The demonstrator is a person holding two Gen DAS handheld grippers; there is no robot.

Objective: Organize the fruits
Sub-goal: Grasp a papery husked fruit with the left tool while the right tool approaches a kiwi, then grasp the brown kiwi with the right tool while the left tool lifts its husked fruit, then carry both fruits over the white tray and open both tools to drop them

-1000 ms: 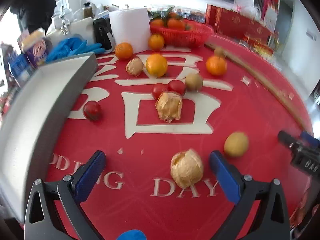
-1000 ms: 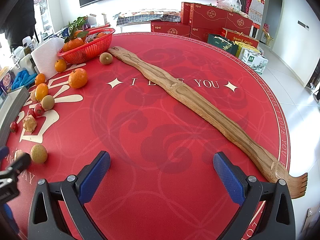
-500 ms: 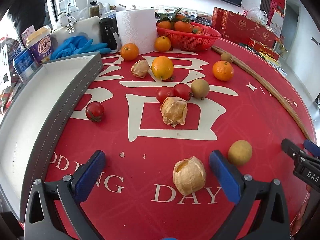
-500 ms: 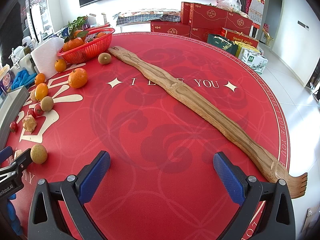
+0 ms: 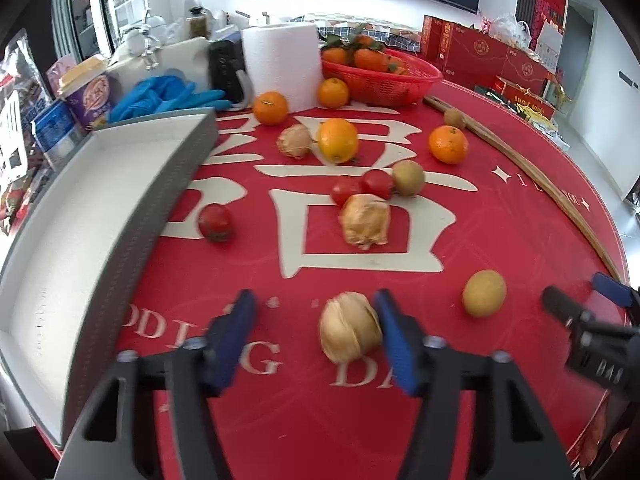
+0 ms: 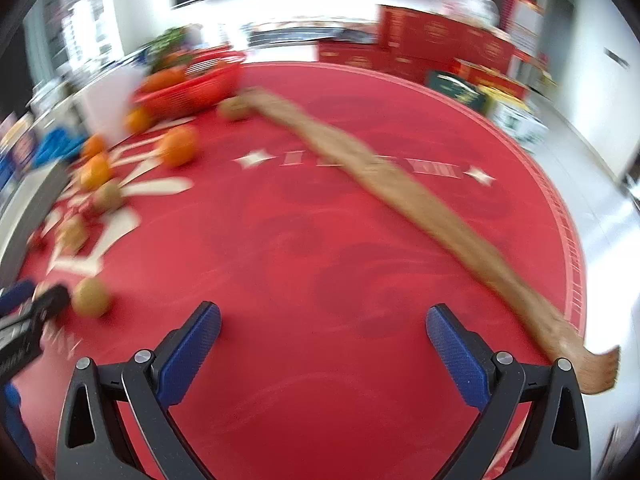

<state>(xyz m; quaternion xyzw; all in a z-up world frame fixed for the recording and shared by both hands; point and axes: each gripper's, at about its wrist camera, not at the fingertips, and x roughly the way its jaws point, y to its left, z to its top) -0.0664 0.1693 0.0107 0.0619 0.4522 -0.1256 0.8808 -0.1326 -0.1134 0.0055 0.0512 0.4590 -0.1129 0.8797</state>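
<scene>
My left gripper is open but narrowed. A papery golden husk fruit lies on the red tablecloth between its blue pads, touching the right pad. A yellow-green round fruit lies to the right of it. Further off lie a second husk fruit, three red tomatoes, a kiwi and several oranges. A grey tray with a white inside stands at the left. My right gripper is open and empty over bare cloth; its view is blurred.
A red basket of oranges, a paper roll, blue gloves and cups stand at the back. A long wooden stick crosses the table on the right. The right gripper's tip shows in the left wrist view.
My left gripper's jaws have closed in and moved forward around the near husk fruit. The right gripper's view has gone blurred with motion; its jaws stay wide.
</scene>
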